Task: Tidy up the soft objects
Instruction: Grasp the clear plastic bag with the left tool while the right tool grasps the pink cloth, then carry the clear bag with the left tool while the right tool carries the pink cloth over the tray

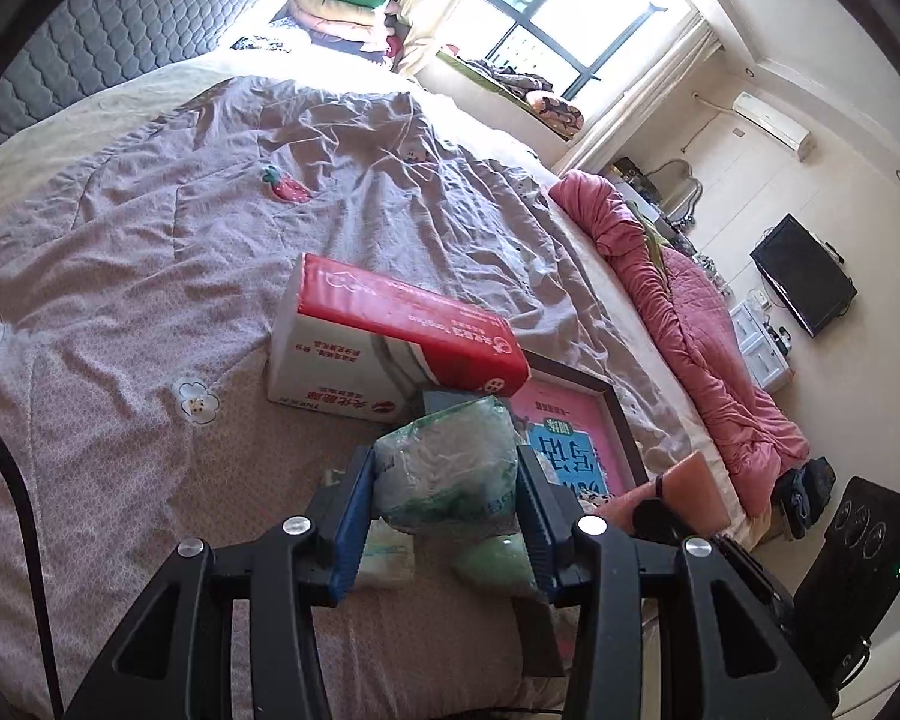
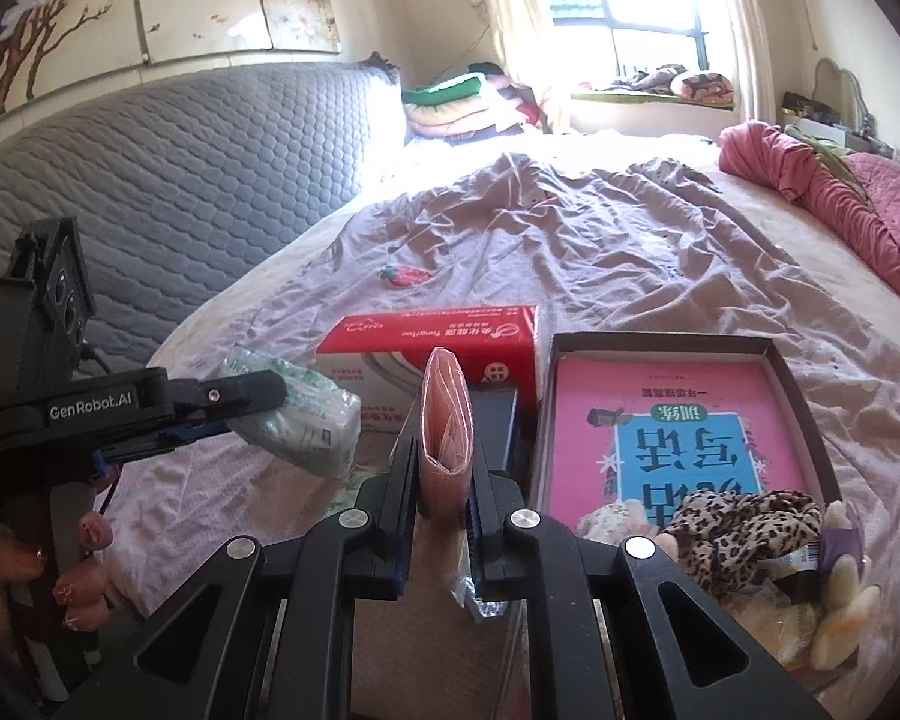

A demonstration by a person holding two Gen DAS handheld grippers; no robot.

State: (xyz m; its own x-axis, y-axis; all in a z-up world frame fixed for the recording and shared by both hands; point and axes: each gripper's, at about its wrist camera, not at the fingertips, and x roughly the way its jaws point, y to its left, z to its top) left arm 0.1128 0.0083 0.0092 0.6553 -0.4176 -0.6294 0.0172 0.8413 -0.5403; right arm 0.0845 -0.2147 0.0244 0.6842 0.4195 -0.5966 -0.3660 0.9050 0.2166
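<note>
My left gripper (image 1: 444, 468) is shut on a soft green-and-white plastic pack (image 1: 447, 465) and holds it above the bed; it also shows in the right wrist view (image 2: 306, 420), at the left. My right gripper (image 2: 444, 456) is shut on a flat pink pack (image 2: 446, 420), held upright; the pink pack shows at the right in the left wrist view (image 1: 684, 492). A dark shallow box (image 2: 780, 360) with a pink and blue book (image 2: 672, 432) lies right of it, holding a leopard-print cloth (image 2: 744, 522) and a plush toy (image 2: 840, 612).
A red and white carton (image 2: 438, 342) lies on the wrinkled lilac bedspread (image 2: 570, 240) just beyond both grippers. A small green object (image 1: 492, 558) and a pale packet (image 1: 390, 552) lie under the left gripper. A pink quilt (image 1: 678, 312) lies along the bed's right edge.
</note>
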